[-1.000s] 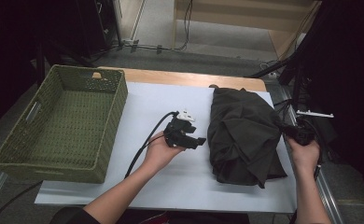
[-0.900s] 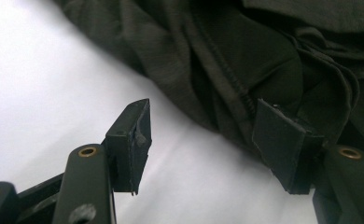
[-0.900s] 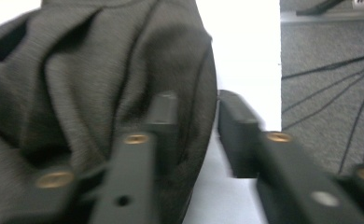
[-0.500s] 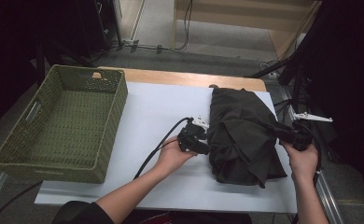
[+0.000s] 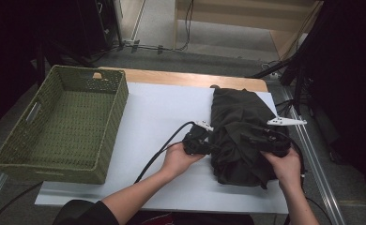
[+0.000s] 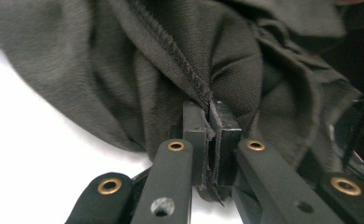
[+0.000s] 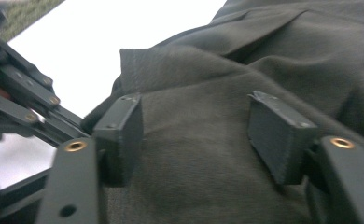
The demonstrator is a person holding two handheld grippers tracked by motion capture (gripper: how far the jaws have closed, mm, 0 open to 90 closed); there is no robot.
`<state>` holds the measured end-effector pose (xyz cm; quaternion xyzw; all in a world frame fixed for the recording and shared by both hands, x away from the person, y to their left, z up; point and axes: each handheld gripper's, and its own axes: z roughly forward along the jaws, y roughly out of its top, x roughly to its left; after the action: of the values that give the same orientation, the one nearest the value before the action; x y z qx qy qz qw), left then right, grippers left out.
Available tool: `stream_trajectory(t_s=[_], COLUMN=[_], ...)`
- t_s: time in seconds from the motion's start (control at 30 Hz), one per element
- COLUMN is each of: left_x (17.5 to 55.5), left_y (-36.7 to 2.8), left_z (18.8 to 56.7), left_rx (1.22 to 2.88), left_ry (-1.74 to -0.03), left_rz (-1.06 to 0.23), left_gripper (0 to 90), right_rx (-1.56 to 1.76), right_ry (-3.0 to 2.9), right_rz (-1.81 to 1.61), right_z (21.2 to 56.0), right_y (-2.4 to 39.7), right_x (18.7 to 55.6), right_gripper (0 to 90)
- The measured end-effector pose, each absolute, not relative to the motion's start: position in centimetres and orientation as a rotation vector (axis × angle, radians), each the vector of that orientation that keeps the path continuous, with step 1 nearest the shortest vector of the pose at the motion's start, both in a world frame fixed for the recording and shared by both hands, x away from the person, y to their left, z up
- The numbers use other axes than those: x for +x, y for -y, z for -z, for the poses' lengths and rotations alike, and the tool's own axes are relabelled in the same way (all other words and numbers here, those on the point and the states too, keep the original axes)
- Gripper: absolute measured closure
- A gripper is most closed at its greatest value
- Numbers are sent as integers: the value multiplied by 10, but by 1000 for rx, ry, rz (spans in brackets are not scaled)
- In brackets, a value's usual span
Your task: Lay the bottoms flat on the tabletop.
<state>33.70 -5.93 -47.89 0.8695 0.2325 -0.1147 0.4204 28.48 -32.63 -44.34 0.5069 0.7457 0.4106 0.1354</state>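
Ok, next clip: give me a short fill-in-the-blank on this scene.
1. The left gripper is shut on a fold of the dark ____.
2. The right gripper has its jaws ____ over the garment.
3. The woven basket on the left holds ____.

Missing words: garment; open; nothing

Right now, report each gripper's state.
Left gripper: shut on the dark garment.
Right gripper: open above the garment, jaws just opened, holding nothing.

The left hand-held gripper (image 5: 209, 143) has just clamped shut on a fold, while the right hand-held gripper (image 5: 258, 140), jaws just opening, stands wide apart.
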Motion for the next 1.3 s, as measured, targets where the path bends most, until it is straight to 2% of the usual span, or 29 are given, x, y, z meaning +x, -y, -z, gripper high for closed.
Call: stream_trajectory(t_s=[0.03, 0.13, 0.47, 0.53, 0.57, 0.63, 0.7, 0.73, 1.1, 1.2, 1.3], left_x=[335, 326, 308, 308, 308, 305, 302, 301, 266, 264, 270], left_y=[58, 56, 61, 62, 63, 64, 64, 62, 65, 63, 55], left_z=[476, 467, 467, 470, 471, 473, 472, 470, 438, 434, 430], left_rx=[2177, 2166, 2218, 2228, 2234, 2239, 2238, 2231, 2167, 2158, 2154], left_ry=[-574, -541, -497, -498, -497, -494, -485, -479, -360, -334, -349], left_rz=[295, 312, 288, 289, 292, 298, 303, 307, 355, 347, 322], left_gripper=[885, 886, 884, 884, 884, 884, 884, 884, 875, 783, 742], right_rx=[1464, 1477, 1486, 1486, 1494, 1471, 1461, 1461, 1469, 1491, 1551], right_ry=[-2169, -2207, -2282, -2300, -2310, -2339, -2369, -2378, -2261, -2232, -2204], right_rz=[-1187, -1181, -1107, -1069, -1054, -1001, -938, -931, -1027, -1015, -987], right_z=[445, 449, 479, 486, 489, 491, 487, 483, 439, 440, 447], right_y=[323, 317, 309, 308, 307, 306, 306, 307, 346, 357, 374], right_x=[284, 280, 274, 275, 275, 273, 270, 269, 208, 193, 183], right_gripper=[262, 206, 212, 257, 330, 585, 734, 775, 810, 811, 812])
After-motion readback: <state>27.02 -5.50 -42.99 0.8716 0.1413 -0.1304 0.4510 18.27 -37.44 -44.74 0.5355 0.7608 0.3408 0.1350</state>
